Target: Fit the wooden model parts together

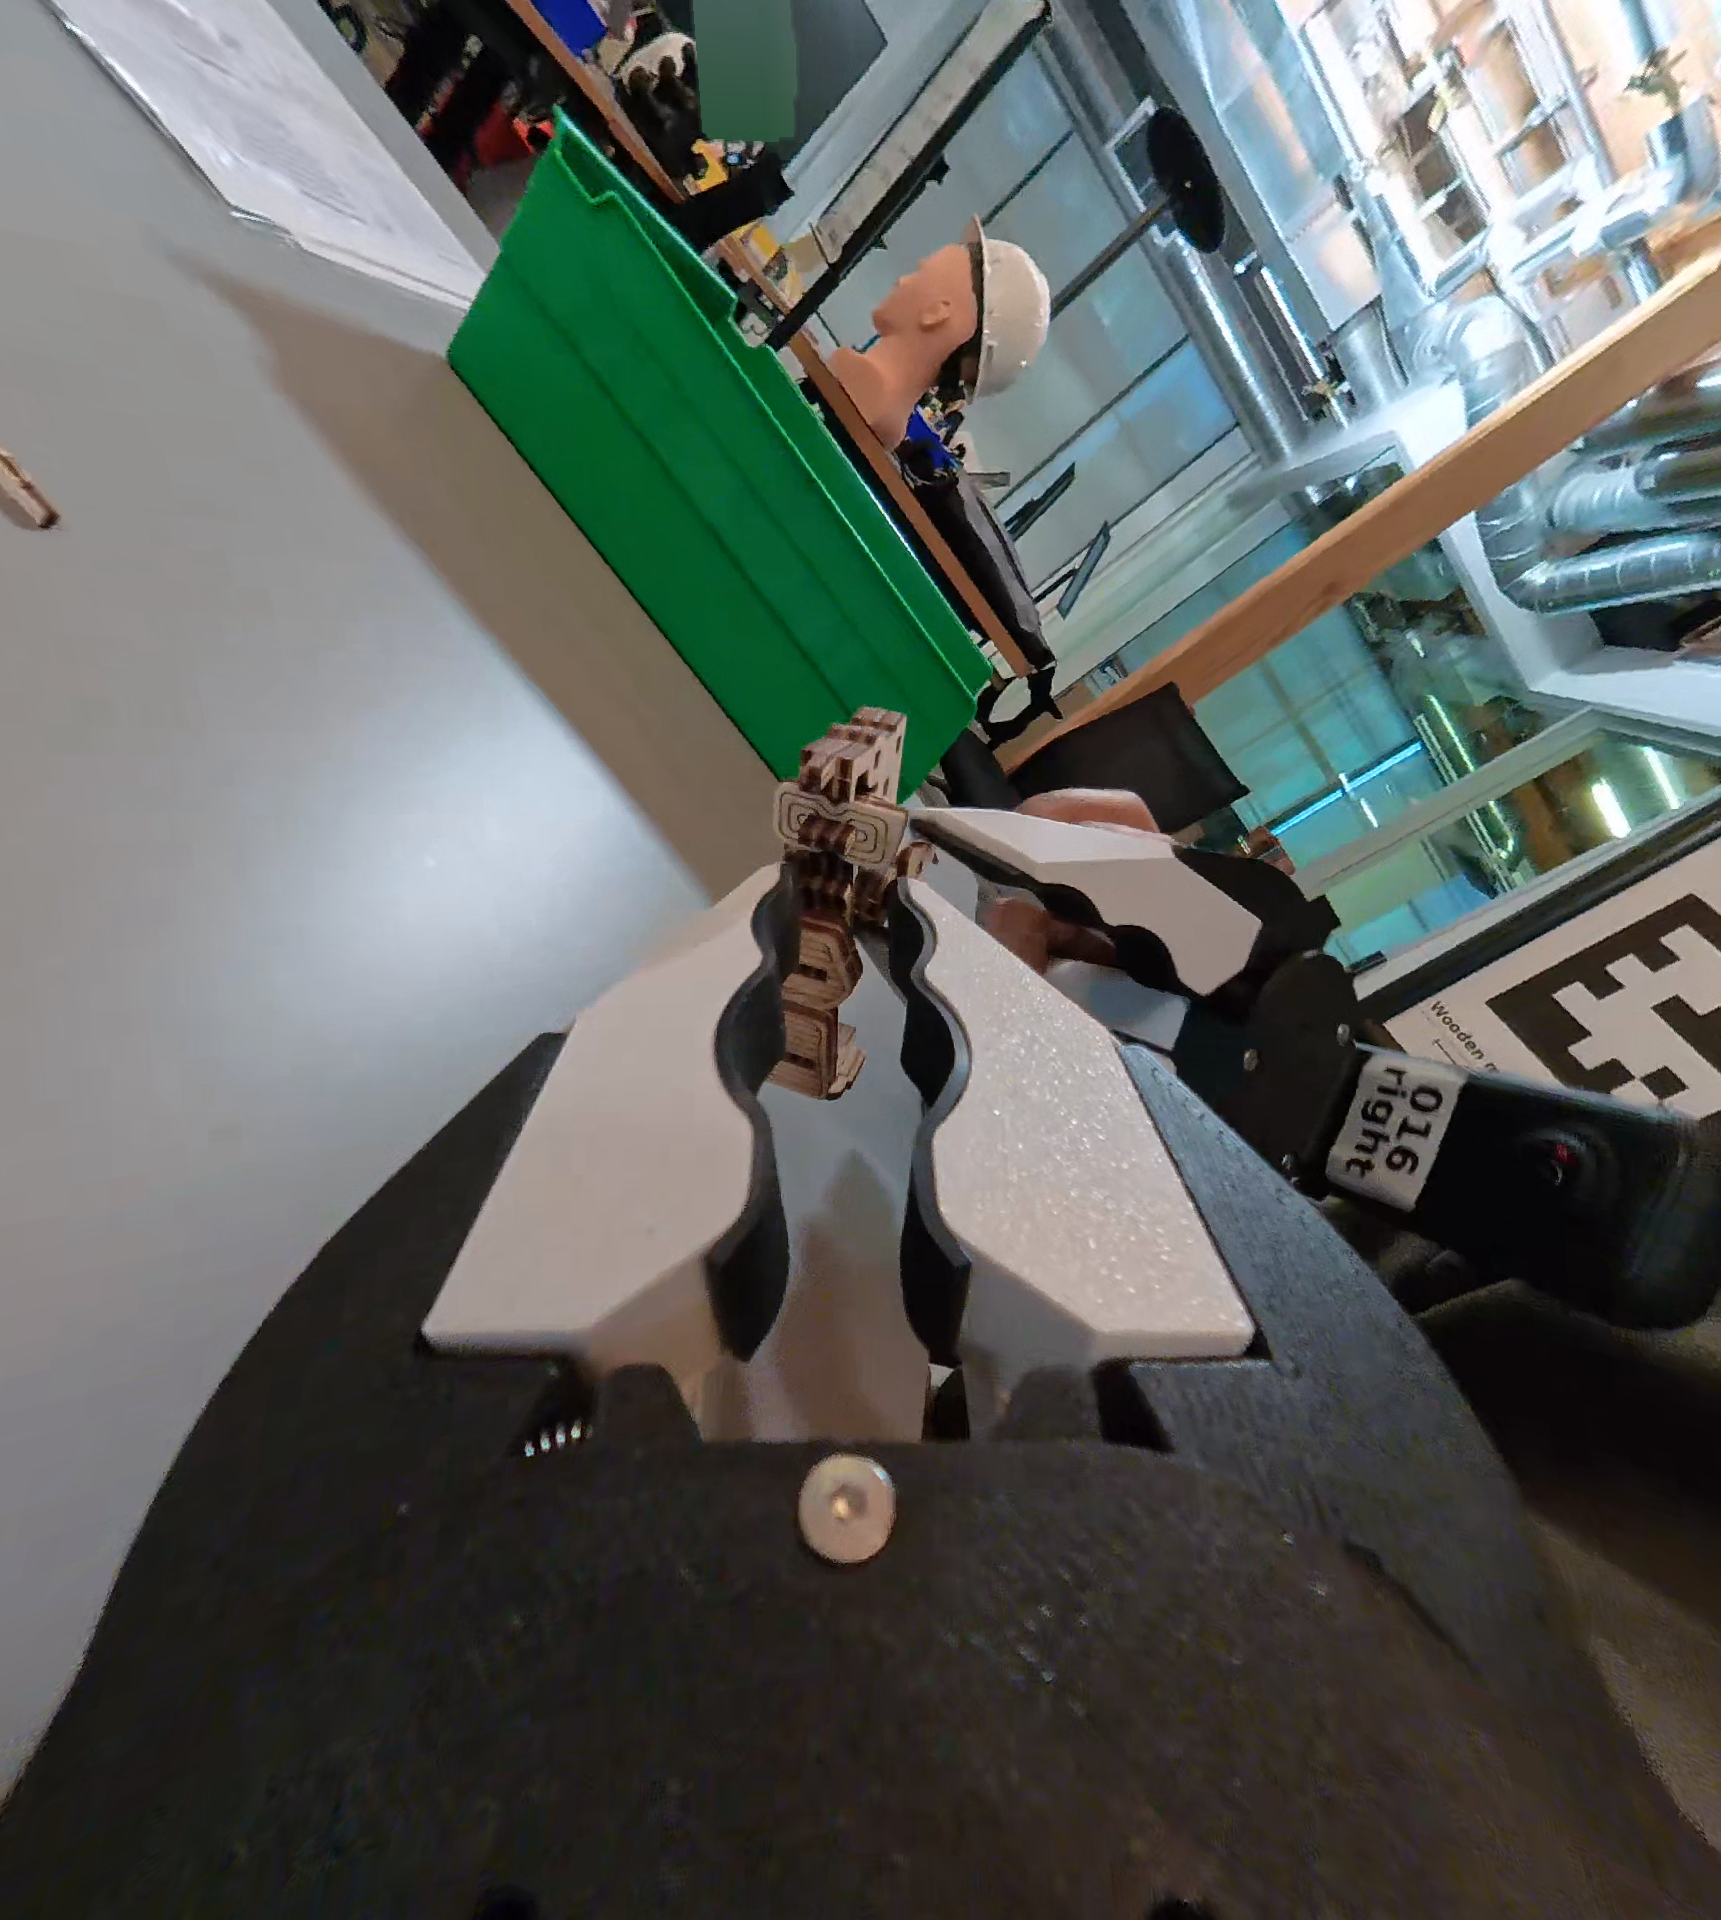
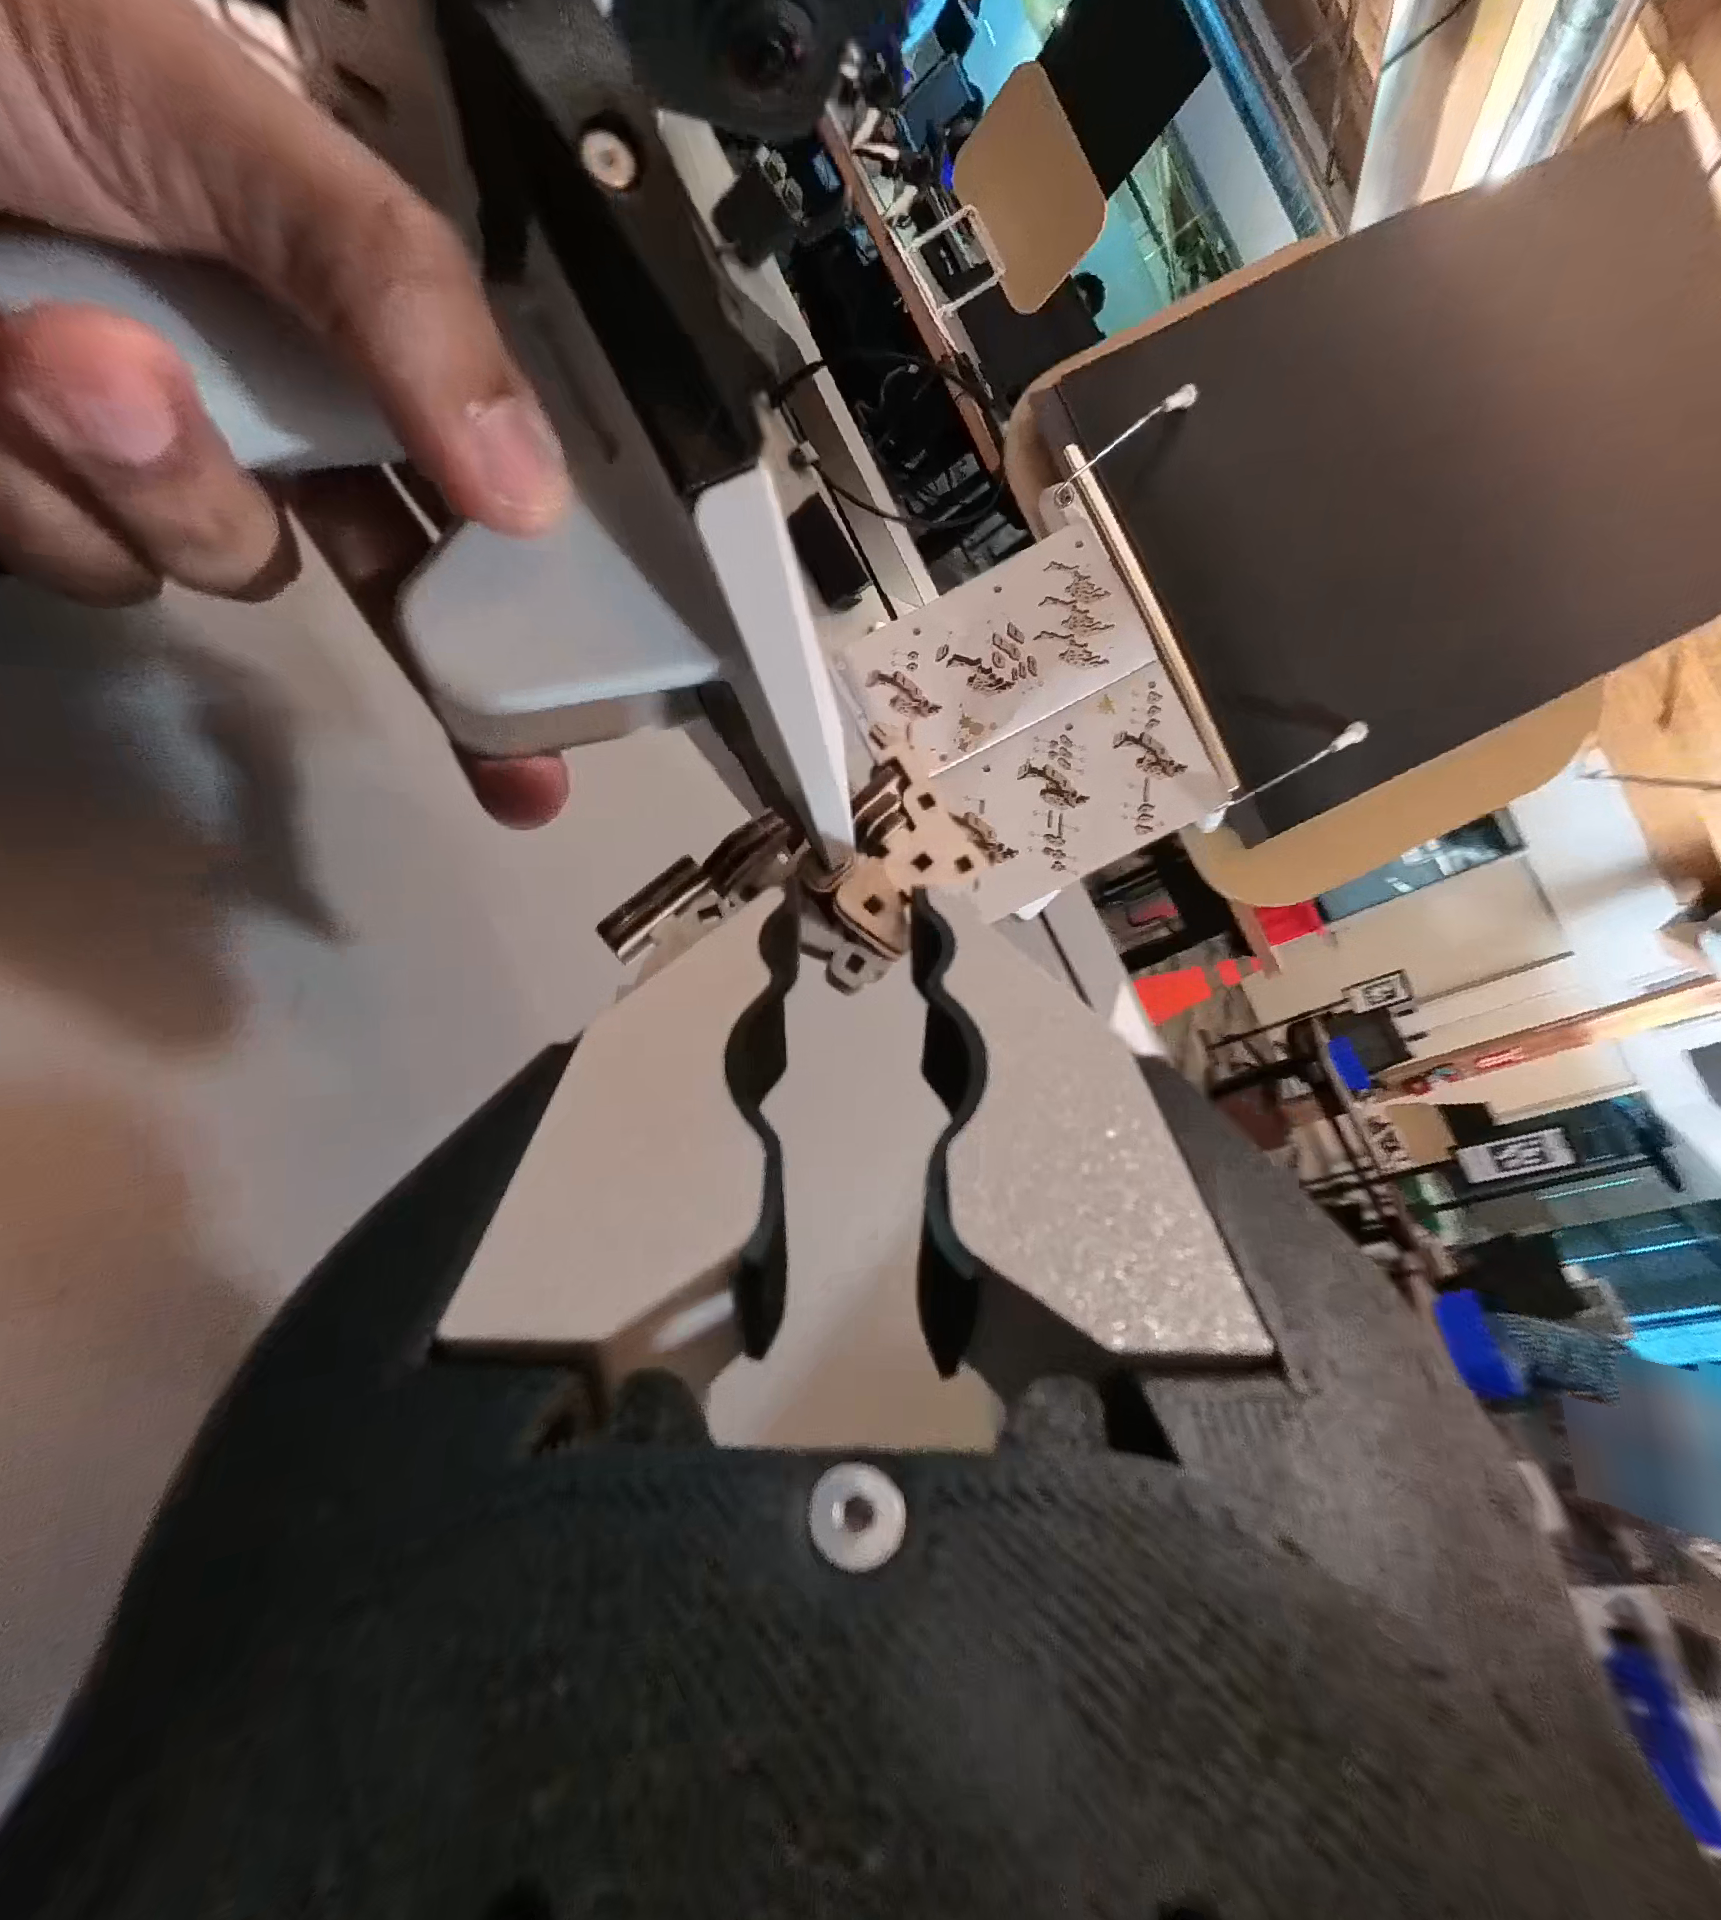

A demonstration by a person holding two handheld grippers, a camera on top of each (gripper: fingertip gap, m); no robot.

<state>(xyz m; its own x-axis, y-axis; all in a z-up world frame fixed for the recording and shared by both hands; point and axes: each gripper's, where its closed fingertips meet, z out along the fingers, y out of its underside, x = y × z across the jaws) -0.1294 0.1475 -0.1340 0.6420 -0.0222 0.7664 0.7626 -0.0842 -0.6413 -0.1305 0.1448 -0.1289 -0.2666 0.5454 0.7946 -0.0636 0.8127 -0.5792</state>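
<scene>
Mostly assembled, the wooden model (image 1: 835, 914) is pinched by the left hand-held gripper (image 1: 840, 914). The same model is nipped at the tips of the right hand-held gripper (image 2: 851, 914). One loose wooden piece (image 1: 7, 474) is left on the counter (image 1: 212, 831).

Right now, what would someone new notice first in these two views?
Probably the small layered wooden model, pinched at the tips of the left gripper in the middle of the left wrist view, with the right gripper reaching in from the right. Behind it, a bright green bin sits on the grey table, with a mannequin head in a white hard hat beyond.
</scene>
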